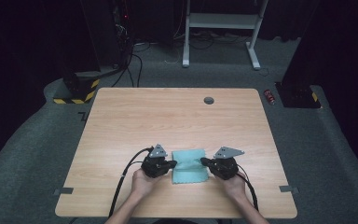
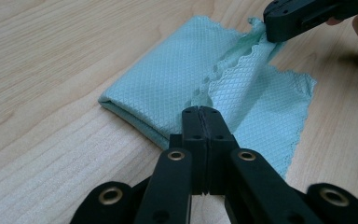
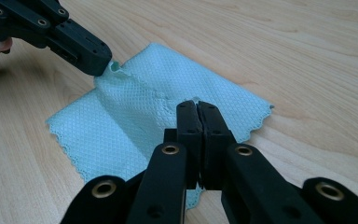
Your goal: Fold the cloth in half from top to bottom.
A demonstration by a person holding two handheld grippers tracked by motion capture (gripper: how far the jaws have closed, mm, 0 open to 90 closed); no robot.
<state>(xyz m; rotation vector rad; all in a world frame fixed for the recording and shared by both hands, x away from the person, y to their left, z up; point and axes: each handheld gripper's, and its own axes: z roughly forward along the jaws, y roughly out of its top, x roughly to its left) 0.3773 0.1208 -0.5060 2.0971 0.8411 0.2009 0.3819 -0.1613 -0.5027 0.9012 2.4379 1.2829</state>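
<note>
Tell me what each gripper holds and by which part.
Both hold the green cloth: the left gripper pinches its scalloped edge on one side, the right gripper the same edge on the opposite side.

Wooden table (image 1: 177, 116) with grey grommet (image 1: 209, 100), red can (image 1: 270, 96) on the carpet (right side), white desk frame (image 1: 221, 21) behind
</note>
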